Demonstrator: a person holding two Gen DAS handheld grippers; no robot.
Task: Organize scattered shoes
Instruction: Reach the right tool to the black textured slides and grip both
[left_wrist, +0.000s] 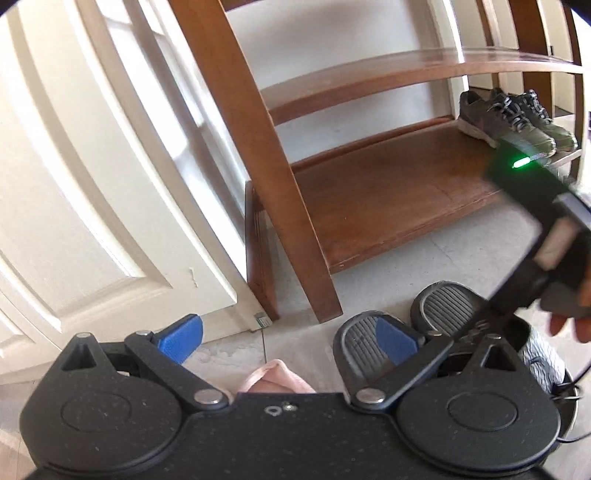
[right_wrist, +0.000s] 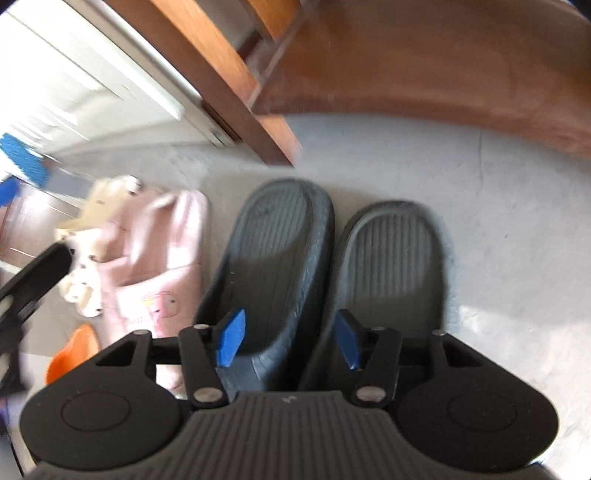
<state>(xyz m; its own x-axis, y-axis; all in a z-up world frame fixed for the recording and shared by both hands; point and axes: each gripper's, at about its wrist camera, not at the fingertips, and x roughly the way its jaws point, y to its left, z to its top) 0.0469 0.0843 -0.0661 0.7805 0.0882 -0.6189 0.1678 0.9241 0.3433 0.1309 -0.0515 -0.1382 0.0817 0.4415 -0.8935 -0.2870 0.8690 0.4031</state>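
While held above the grey floor (right_wrist: 498, 229), right gripper (right_wrist: 288, 339) wide open around the side wall of the left dark grey rubber slipper (right_wrist: 273, 251), not squeezing. Left gripper (left_wrist: 284, 338) open too, empty. Pair side by side, just before the brown wooden shoe rack (left_wrist: 388, 192).

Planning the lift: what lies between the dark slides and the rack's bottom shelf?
Only bare grey floor between the dark slides and the bottom shelf, per the right wrist view.

Two dark grey slides (right_wrist: 325, 266) sit side by side on the floor, toes toward 12 o'clock. A grey sneaker pair (left_wrist: 517, 118) is parked on the rack's bottom shelf, around 2 o'clock. Pink slippers (right_wrist: 162, 258) are at 9.
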